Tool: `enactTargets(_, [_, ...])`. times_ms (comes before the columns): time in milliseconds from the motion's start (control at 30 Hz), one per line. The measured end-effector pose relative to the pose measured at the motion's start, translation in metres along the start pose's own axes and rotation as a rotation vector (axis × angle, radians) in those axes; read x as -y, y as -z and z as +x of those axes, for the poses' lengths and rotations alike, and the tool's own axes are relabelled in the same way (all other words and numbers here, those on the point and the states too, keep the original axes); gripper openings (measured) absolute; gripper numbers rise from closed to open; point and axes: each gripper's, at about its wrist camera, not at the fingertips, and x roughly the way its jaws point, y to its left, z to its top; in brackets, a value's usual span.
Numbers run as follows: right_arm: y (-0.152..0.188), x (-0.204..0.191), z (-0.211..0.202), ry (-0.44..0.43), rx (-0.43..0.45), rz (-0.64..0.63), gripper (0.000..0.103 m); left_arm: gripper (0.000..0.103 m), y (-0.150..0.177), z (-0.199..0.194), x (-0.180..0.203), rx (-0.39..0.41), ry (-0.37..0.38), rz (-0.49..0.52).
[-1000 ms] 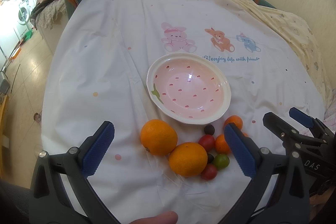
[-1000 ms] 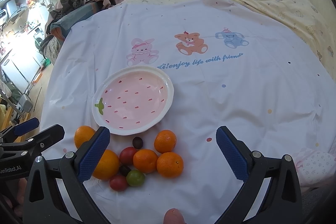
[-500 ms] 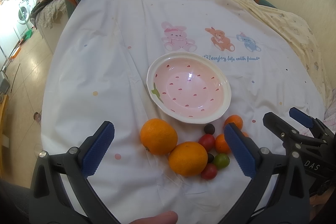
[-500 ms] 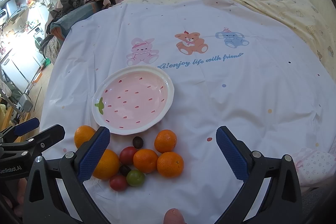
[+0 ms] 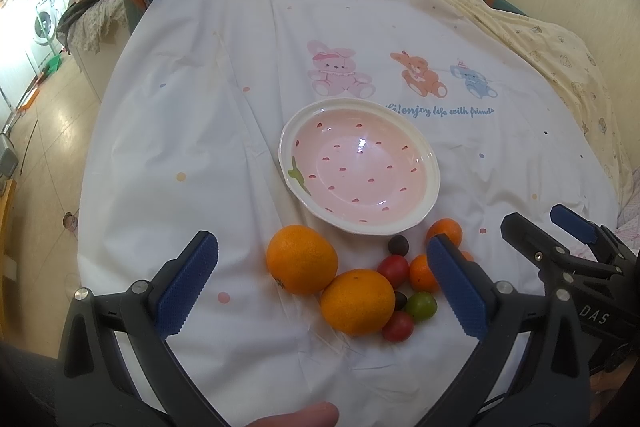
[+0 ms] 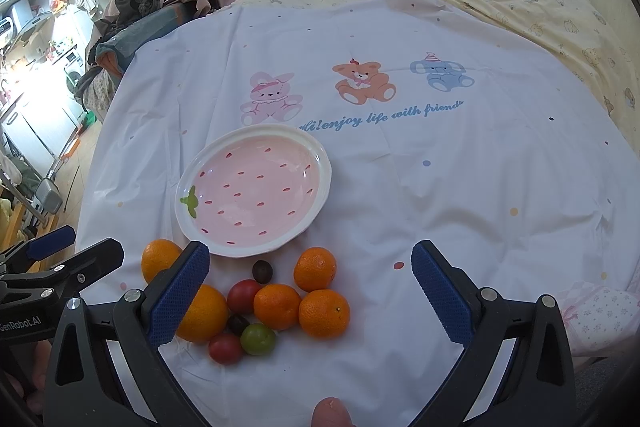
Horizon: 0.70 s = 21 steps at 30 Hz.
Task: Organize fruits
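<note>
Nothing has moved in the last second: your left gripper [image 5: 320, 283] and right gripper [image 6: 310, 291] hover wide and empty, the fruits [image 6: 276, 303] sit clustered on the bed just before the bare strawberry plate [image 6: 320, 183], so sorting hasn't started.

Both wrist fisheyes sit at the bed's near edge, angled down and forward along their own spread fingers, close over the fruit with the far wall at the frame top. Left wrist view looks from the left: plate [image 5: 434, 183] centre, fruit pile [image 5: 356, 301] low centre, right hand-held gripper [image 5: 560, 231] at its right edge. Right wrist view looks from the right: plate [image 6: 324, 171] and fruit pile [image 6: 276, 305] shifted left, left hand-held gripper [image 6: 76, 247] at its left edge; both share plate, fruit, printed sheet [image 6: 440, 163].
</note>
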Motion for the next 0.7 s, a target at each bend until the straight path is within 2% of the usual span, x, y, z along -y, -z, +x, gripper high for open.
enactTargets(700, [0.0001, 0.001, 0.0005, -0.003, -0.004, 0.007, 0.103, 0.103, 0.0047, 0.0035, -0.0032, -0.012, -0.007, -0.009])
